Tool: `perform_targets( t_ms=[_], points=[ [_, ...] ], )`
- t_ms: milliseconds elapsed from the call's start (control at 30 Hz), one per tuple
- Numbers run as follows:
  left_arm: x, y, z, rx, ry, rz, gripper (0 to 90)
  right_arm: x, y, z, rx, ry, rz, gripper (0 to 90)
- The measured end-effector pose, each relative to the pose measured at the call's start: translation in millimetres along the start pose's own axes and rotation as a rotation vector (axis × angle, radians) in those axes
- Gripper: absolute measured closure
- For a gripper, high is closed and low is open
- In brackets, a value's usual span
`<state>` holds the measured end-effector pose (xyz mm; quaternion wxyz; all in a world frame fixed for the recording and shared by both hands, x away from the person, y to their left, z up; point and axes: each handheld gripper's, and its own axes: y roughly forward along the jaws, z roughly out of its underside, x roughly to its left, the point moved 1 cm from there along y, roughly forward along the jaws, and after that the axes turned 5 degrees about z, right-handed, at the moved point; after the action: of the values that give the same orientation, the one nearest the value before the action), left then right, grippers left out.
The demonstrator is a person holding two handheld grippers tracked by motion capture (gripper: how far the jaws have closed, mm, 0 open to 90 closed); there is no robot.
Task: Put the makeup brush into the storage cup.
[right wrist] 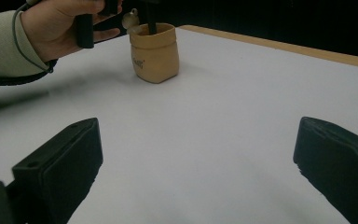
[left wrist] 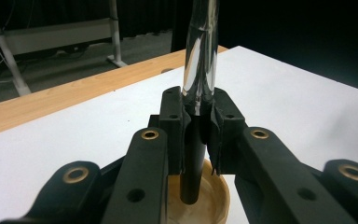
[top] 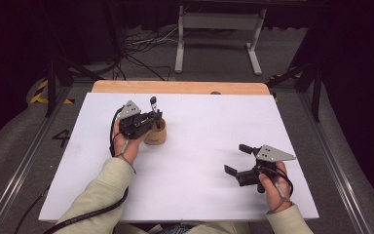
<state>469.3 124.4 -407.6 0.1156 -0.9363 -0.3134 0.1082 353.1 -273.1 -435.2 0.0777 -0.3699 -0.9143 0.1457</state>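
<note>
Right tongs (top: pixel 237 159) near right on table (top: pixel 199 185), jaws spread wide, empty, hovering low; likely parked clear of work. Farther left, tan cup (top: pixel 156 133) stands upright on table. Left tongs (top: pixel 154 118) above cup, pinching shiny metal utensil (left wrist: pixel 199 60) at junction with black handle; utensil upright, dark end inside cup mouth, apparently for straight vertical placing or lifting. Wooden table edge (top: pixel 180 87) beyond.

White table (top: pixel 199 122) evenly bright, overhead light; surroundings dark. Soft shadows. Glare on chrome rod (left wrist: pixel 200 56). Near jaws blurred.
</note>
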Motion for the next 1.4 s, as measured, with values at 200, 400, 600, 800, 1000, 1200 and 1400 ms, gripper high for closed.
perform_targets(
  t_ms=[200,400,600,800,1000,1200,1400],
  points=[
    [-0.2,0.3,-0.2,0.005,0.000,0.001,78.3,0.0,-0.2,-0.3,0.000,0.003,-0.007,1.3],
    [0.2,-3.6,-0.4,-0.024,-0.022,0.026,61.6,-0.1,-0.1,-1.1,-0.003,0.001,-0.009,1.3],
    [2.2,-14.0,-0.6,-0.072,-0.018,0.057,31.4,-1.3,-0.1,-2.3,-0.006,0.002,-0.006,1.3],
    [3.6,-24.9,-1.2,-0.093,0.022,0.046,9.9,-4.3,-0.6,-3.1,-0.009,0.007,0.001,1.3],
    [1.0,-38.4,-2.6,-0.107,0.019,0.068,5.4,-7.7,-2.2,-7.0,-0.021,0.005,0.013,1.3],
    [-4.7,-61.1,-4.0,-0.130,0.032,0.092,3.9,-11.7,-4.6,-12.5,-0.039,0.001,0.027,1.2],
    [-7.3,-82.3,3.0,-0.126,0.035,0.097,2.9,-15.0,-6.6,-16.2,-0.071,-0.004,0.036,1.2]
  ],
)
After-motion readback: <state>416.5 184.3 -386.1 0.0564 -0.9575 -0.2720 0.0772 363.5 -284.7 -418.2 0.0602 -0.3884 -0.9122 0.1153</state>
